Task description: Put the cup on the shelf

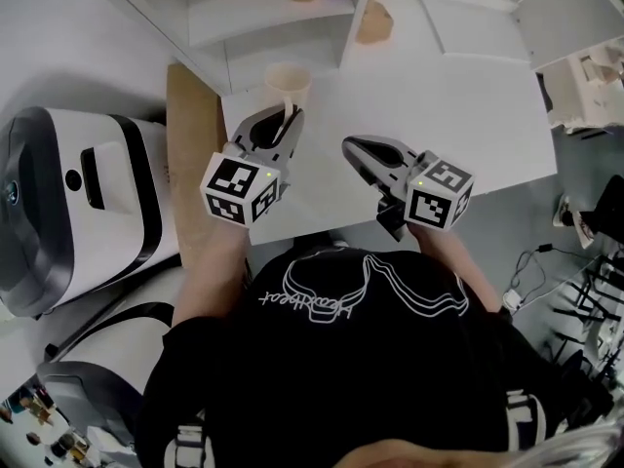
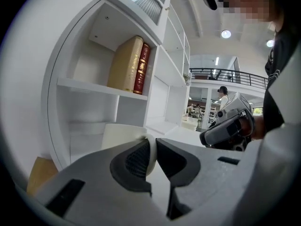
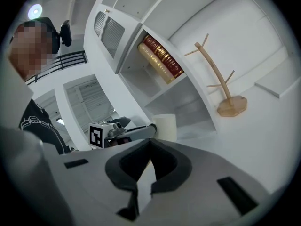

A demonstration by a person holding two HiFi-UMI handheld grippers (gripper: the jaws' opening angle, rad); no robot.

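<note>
Cup (image 1: 288, 84) at upper centre, by the shelf (image 1: 253, 19).
Our left gripper (image 1: 290, 120) pinches its handle (image 2: 150, 155); our right gripper (image 1: 351, 147) is closed, empty.

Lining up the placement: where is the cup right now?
Head view, left of centre: the cup, its handle clamped in the left gripper, is just short of the white shelf.

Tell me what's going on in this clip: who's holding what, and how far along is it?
A person is working with a handheld gripper in each hand at a white table in front of a white shelf unit. The left gripper is clamped on the handle of a cream cup, which sits just short of the shelves, not yet placed. The right gripper hovers alongside, jaws together and empty.
</note>
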